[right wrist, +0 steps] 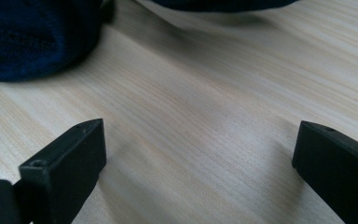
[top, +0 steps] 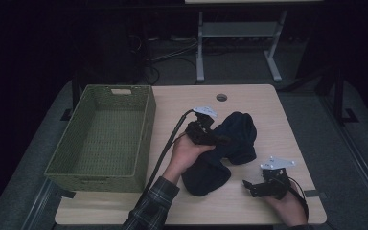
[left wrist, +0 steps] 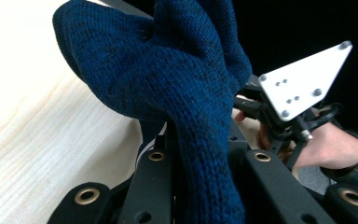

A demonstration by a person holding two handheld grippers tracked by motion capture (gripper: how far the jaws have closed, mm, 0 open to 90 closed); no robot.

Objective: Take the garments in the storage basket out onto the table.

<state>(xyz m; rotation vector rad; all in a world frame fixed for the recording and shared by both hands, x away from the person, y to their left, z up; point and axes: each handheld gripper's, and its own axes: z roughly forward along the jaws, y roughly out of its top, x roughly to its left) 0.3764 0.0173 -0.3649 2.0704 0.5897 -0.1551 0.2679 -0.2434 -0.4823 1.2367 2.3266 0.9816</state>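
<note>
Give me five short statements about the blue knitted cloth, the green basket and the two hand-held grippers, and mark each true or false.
1. The left hand-held gripper has the blue knitted cloth between its jaws. True.
2. The green basket holds the cloth. False: the basket is empty, and the cloth lies on the table beside it.
3. The right hand-held gripper has its jaws apart with bare wood between them. True.
4. The right hand-held gripper grips a corner of the cloth. False: it sits near the table's front right corner, apart from the cloth.
5. The basket stands at the left end of the table. True.
</note>
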